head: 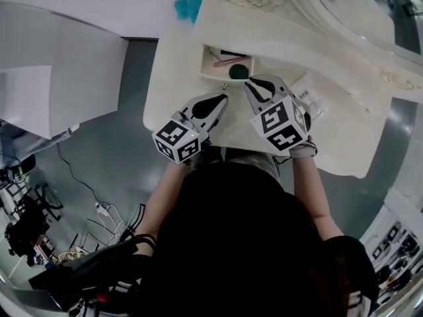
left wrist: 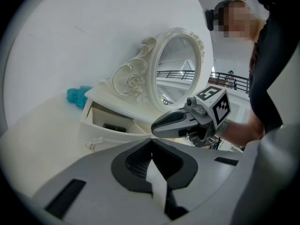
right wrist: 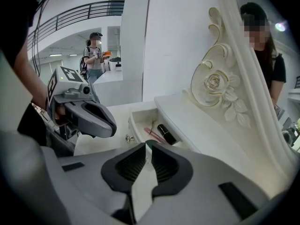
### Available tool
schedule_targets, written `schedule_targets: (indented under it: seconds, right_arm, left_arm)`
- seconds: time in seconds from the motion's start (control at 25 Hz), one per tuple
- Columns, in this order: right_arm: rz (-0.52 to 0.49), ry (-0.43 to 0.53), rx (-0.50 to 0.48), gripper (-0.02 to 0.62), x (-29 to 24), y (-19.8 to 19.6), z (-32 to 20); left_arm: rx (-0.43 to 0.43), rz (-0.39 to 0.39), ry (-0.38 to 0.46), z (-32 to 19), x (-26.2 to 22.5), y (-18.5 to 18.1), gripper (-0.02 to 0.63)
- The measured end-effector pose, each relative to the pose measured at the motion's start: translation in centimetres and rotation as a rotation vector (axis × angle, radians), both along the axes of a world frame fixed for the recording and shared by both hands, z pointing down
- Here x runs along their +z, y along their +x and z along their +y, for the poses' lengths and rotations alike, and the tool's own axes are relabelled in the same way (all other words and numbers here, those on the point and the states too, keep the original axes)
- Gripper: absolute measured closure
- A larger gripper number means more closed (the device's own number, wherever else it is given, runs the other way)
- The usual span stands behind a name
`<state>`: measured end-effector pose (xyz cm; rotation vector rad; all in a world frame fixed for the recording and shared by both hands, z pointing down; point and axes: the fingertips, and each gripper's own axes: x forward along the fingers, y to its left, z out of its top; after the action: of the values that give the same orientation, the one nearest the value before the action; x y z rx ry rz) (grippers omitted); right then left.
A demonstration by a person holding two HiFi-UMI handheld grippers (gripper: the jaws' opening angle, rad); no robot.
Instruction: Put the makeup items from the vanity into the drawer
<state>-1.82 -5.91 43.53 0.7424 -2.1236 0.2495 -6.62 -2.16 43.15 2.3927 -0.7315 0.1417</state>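
Over the vanity, just in front of the open drawer, I hold both grippers side by side. My left gripper is clenched, its tips meeting on nothing, and hangs above the bare top near the drawer's front. My right gripper is almost closed, with a thin slit left between the tips and nothing pressed by the pads. It points at the drawer's right front corner. A green disc lies there, just past those tips. Behind it in the drawer lie a pink stick and a black tube. One packet lies on the top, right of my right gripper.
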Motion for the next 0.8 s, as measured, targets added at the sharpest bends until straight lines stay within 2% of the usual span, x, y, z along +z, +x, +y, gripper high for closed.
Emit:
schedule_targets:
  seconds: [0.36, 0.8]
  right_arm:
    - [-0.017, -0.029, 0.010, 0.561, 0.6, 2.1, 2.1]
    - [-0.007, -0.063, 0.086, 0.561, 1.7, 6.5, 4.6]
  left_arm:
    - [0.065, -0.010, -0.005, 1.0, 0.3, 2.8, 0.592]
    - [0.164, -0.023, -0.001, 2.3, 0.6, 7.4, 0.592]
